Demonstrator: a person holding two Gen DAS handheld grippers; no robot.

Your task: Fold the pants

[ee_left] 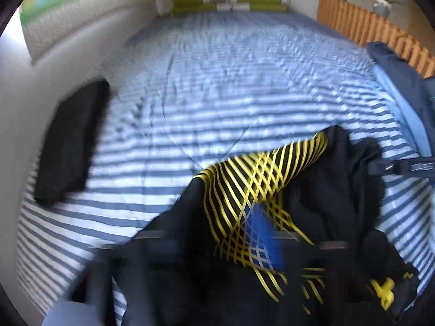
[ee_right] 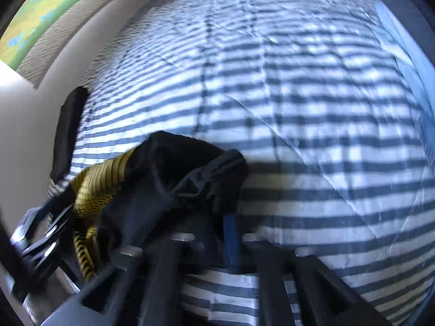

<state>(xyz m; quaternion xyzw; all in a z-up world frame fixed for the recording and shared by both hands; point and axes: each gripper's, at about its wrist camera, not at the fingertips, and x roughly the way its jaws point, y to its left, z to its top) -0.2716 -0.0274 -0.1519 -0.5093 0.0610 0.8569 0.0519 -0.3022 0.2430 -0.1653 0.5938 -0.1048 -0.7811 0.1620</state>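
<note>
The pants [ee_left: 312,190] are black with a yellow criss-cross panel and hang bunched just above the striped bed cover [ee_left: 217,87]. In the blurred left wrist view they drape over my left gripper [ee_left: 244,239], which looks shut on them, with one blue pad [ee_left: 262,231] showing. In the right wrist view a black fold of the pants [ee_right: 185,168] is pinched in my right gripper [ee_right: 217,233], beside its blue pad [ee_right: 231,241]. The left gripper's metal parts [ee_right: 40,239] show at the lower left, close to the same bunch.
A folded black garment [ee_left: 70,141] lies at the bed's left edge by the white wall. A dark blue garment [ee_left: 402,76] lies at the right edge, by a wooden slatted rail [ee_left: 375,30]. Green pillows [ee_left: 228,2] sit at the far end. Striped cover [ee_right: 312,108] stretches ahead.
</note>
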